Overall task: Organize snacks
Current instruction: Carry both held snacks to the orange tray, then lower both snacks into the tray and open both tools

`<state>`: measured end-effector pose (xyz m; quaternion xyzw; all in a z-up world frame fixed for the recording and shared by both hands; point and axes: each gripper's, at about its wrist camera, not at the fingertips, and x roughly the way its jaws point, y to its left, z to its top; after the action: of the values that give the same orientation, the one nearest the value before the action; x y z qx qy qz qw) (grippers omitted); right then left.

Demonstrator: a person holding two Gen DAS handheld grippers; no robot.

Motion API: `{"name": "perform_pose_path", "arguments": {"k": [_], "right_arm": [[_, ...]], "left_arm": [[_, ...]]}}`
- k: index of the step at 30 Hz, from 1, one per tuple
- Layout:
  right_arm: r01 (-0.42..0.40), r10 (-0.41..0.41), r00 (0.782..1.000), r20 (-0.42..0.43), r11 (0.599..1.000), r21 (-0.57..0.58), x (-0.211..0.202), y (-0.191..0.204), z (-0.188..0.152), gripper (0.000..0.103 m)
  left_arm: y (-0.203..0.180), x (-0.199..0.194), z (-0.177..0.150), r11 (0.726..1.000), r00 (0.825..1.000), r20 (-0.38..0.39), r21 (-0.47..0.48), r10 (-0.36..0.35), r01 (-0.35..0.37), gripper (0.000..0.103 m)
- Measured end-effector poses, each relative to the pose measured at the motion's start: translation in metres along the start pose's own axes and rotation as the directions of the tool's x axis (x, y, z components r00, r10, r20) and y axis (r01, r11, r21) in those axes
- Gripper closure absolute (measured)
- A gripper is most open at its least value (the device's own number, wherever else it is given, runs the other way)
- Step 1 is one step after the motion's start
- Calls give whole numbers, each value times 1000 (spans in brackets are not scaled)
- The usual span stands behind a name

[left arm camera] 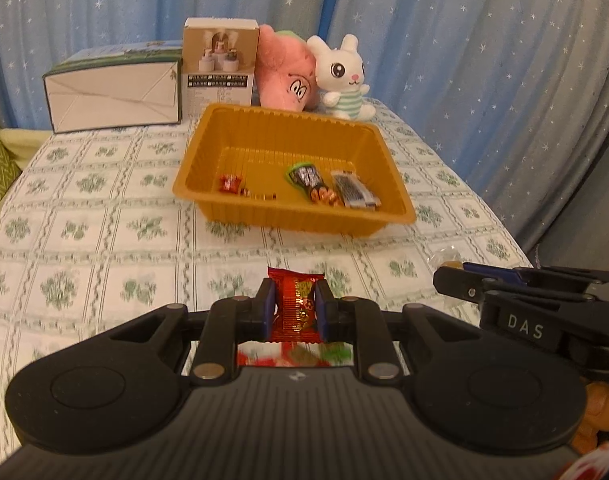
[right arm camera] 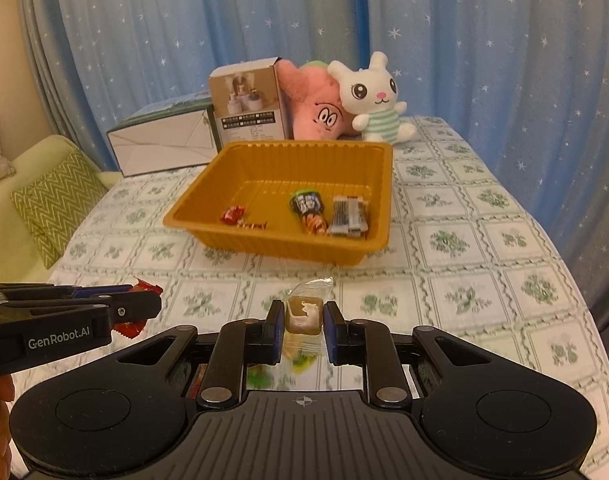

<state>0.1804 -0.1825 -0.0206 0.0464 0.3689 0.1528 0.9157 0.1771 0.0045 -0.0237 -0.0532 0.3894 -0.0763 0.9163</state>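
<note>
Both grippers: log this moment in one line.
left gripper: shut on red snack packet | right gripper: shut on clear-wrapped candy | orange tray: four snacks

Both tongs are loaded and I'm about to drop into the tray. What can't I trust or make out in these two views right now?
- Red snack packet: print blurred in the left wrist view; its lower end is hidden behind the left tongs.
- Clear-wrapped candy: label unreadable in the right wrist view; its tail is hidden by the right tongs.
- Small candies in the orange tray: too small to identify.
- Table edge nearest the tongs: blocked by the tong bodies in both views.
</note>
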Motion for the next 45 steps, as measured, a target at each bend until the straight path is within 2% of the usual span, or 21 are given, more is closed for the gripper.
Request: {"name": "perform_pose_path", "arguments": {"k": [16, 23, 35, 39, 45], "right_arm": [[-44, 44, 999, 14, 999, 5, 64, -11, 84, 82], [-73, 73, 997, 6, 997, -4, 100, -6, 113, 82], [-79, 81, 996, -32, 995, 55, 138, -13, 120, 82], [-80, 82, 996, -38, 995, 62, 141, -14, 118, 82], [-82, 85, 995, -43, 994, 67, 146, -14, 118, 82]], "left_arm": [[31, 56, 83, 1000, 999, 41, 25, -7, 6, 85], [47, 85, 108, 1000, 999, 46, 14, -1, 0, 85], [68, 128, 119, 1000, 1000, -12, -18, -21, 21, 84], [74, 130, 119, 999, 1000, -15, -46, -14, 14, 71], [79, 121, 116, 999, 1000, 4, -52, -12, 12, 67]]}}
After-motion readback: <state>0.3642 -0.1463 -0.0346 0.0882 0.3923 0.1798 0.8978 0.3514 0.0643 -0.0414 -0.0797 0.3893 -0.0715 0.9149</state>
